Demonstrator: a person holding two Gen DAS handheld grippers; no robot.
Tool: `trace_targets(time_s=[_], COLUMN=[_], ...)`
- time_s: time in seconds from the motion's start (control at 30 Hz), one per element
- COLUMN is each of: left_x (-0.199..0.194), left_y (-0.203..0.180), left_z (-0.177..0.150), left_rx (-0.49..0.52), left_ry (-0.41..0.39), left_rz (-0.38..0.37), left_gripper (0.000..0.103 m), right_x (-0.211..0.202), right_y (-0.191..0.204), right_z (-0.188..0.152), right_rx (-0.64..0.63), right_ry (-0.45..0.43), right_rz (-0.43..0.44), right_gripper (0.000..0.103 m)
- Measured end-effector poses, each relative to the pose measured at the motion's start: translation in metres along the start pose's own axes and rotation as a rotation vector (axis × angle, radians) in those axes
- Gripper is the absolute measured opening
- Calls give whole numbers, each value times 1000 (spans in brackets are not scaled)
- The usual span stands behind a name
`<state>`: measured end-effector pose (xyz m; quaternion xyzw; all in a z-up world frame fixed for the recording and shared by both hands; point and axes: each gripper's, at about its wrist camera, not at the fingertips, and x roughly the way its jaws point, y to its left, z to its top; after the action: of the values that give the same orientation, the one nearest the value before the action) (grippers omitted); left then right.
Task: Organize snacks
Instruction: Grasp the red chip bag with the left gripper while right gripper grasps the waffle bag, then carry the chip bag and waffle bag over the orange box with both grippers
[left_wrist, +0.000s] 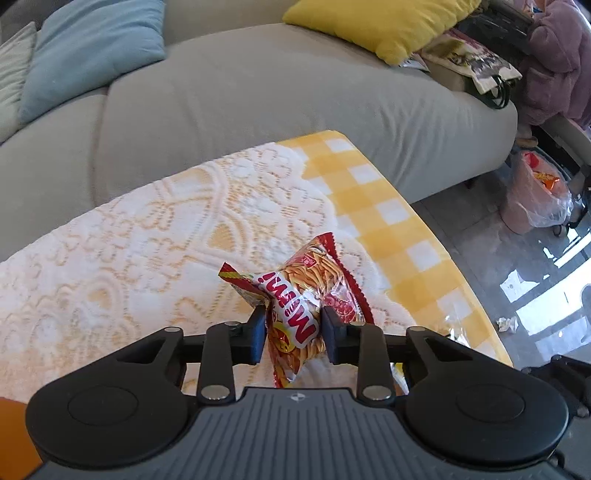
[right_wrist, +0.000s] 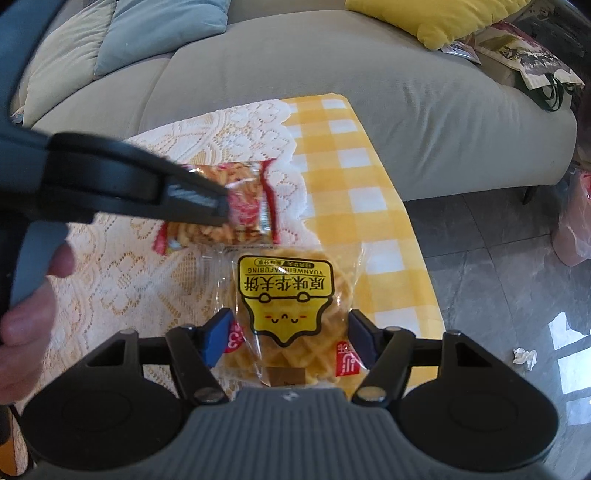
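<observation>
My left gripper (left_wrist: 294, 323) is shut on a red and yellow noodle snack packet (left_wrist: 301, 295), squeezing it just above the lace-covered table (left_wrist: 129, 236). In the right wrist view the same packet (right_wrist: 243, 206) shows behind the left gripper's black fingers (right_wrist: 199, 199). My right gripper (right_wrist: 288, 338) stands open around a clear waffle biscuit packet (right_wrist: 288, 306) with a yellow label, which lies on the table between the blue pads. The pads sit at the packet's edges without squeezing it.
A yellow checked cloth (left_wrist: 388, 206) covers the table's right end under the lace. A grey sofa (left_wrist: 258, 92) with blue and yellow cushions (left_wrist: 380, 22) stands behind. A pink bin with a plastic bag (left_wrist: 535, 192) stands on the floor at right.
</observation>
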<state>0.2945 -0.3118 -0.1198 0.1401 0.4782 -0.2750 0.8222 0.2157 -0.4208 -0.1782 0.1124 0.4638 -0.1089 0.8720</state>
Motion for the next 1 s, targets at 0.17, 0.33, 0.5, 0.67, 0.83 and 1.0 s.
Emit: trace_targets(time_s=[0.17,0.33,0.5,0.67,0.83,1.0], left_x=[-34,-66,-96,-120,-134,-155], left_y=[15,31,48,58,59,66], left_z=[-11,-30,-57,-94,-129,-153], left_rx=[-5,-23,-66,-109,-137,-189], left_ry=[-37,-34,-29,-1,43,43], left_rz=[7,64,87,123,141,132], left_gripper=[31,29,26,26,25,25], right_x=[-7,-14,-26,-41,-49,-33], right_y=[-1,7,14,21,57,84], right_z=[1,0,-5,-21,-42,-68], right_rx=[7,-26,-53,-42,-152,-286], right_ry=[-25,-39,-71,-49,9,109], right_rz=[19,70,88,191,233,165], right_gripper=[65,64,63,63,63,63])
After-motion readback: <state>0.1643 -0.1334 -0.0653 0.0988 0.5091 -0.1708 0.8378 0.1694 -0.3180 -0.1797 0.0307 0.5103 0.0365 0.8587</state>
